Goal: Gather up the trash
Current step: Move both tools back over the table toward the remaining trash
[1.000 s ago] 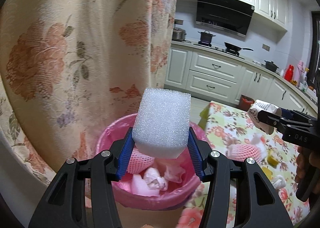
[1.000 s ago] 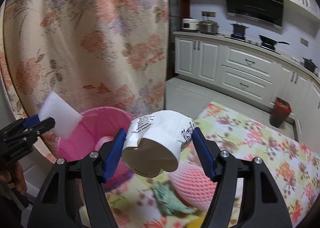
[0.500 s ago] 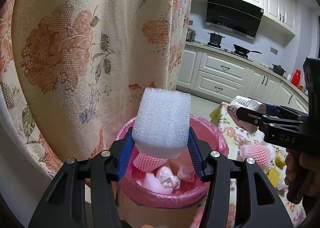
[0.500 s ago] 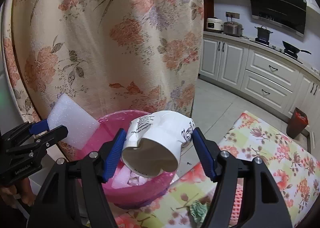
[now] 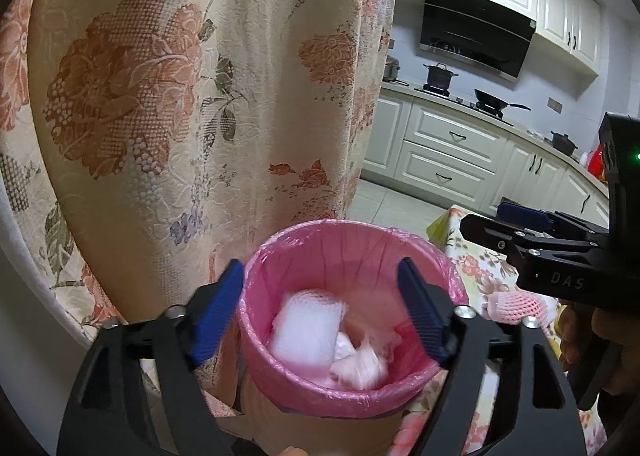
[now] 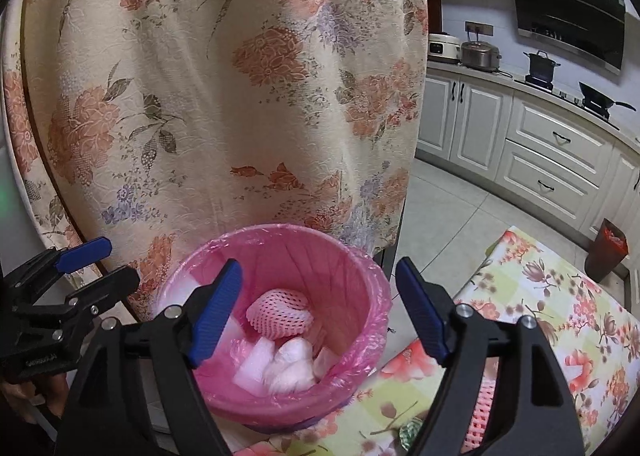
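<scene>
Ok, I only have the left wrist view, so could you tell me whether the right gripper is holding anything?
Observer: No, the right gripper is open and empty above the pink-lined bin.
Operator: Is any trash nearby hidden from me?
Observer: Yes, a green crumpled scrap lies on the floral tablecloth.
Operator: Is there a second container anywhere?
Observer: A small dark bin with a red liner stands on the kitchen floor.

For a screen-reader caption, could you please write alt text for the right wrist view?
Open, empty right tongs hover over a pink-lined trash bin holding a pink foam fruit net and white scraps. A floral curtain hangs behind it; the left tongs, also open, show at the left edge.
</scene>
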